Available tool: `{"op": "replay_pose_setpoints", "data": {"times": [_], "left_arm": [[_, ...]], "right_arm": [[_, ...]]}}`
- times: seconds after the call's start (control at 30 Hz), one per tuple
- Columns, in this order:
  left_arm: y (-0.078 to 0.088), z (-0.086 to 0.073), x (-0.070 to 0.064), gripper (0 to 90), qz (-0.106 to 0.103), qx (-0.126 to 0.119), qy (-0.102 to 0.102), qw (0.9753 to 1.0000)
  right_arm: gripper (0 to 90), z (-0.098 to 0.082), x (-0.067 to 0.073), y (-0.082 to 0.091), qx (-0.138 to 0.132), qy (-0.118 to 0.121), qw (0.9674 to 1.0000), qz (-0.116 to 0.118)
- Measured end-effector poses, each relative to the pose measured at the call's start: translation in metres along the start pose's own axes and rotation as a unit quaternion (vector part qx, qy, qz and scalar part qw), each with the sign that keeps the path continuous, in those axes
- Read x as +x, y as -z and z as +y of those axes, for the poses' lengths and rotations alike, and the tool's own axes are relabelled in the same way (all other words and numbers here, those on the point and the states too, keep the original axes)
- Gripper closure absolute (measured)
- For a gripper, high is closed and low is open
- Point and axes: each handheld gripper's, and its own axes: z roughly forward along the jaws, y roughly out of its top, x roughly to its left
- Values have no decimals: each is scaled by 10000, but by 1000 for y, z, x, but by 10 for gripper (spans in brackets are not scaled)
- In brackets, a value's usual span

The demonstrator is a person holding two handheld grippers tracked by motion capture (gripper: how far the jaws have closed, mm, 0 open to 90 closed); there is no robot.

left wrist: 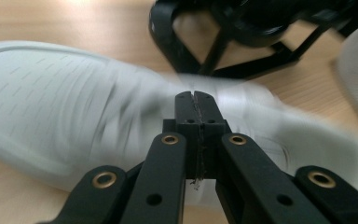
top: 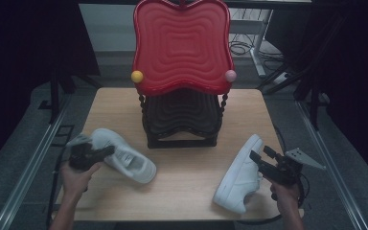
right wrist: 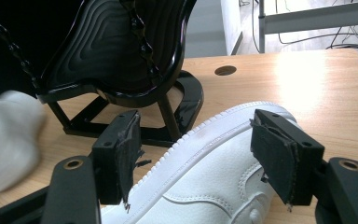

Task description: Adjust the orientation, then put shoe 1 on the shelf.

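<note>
Handling two white shoes beside the two-tier rack [top: 182, 96], landmark at the desk's [top: 182, 191] back centre. Left shoe [top: 124, 155] lies front-left of the rack, angled, toe pointing toward the desk's front middle. Left tongs [top: 106, 151] sit over its heel end, jaws pressed fully together; the left gripper view is blurred, so whether any shoe edge is pinched I cannot tell. Right shoe [top: 239, 175] lies front-right of the rack, toe toward the front edge. Right tongs [top: 255, 155] stand wide open, pads straddling its heel end without pressing, likely lined up for a grab. Rack's black lower tier [top: 182, 112] and red top tier [top: 182, 43] sit unloaded, probably the shoes' destination.
</note>
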Motion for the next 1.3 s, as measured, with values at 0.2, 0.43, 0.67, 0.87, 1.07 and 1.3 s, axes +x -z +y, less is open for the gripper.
{"op": "replay_pose_setpoints", "data": {"times": [0.2, 0.43, 0.67, 0.87, 1.07, 1.3], "left_arm": [[-9, 15, -3, 900, 13, -6, -77, 10000], [5, 11, -21, 899, -66, -89, -265, 9996], [5, -1, -34, 899, -217, -116, -299, 9993], [-2, -12, -51, 899, -357, -14, -387, 9986], [-18, -22, -66, 899, -275, 262, -593, 9975], [-33, -29, -69, 899, 128, 639, -756, 9950]], "right_arm": [[329, -2, -5, 3, -11, -61, 10000, -61], [330, -2, -6, 6, -31, -70, 9999, -103], [331, -4, -3, 4, 31, -43, 10000, -79], [332, -5, -3, 2, 75, -62, 9999, -73], [331, -6, -2, -3, 116, -38, 9999, -80], [331, -6, -1, -5, 172, 1, 9998, -27]]}}
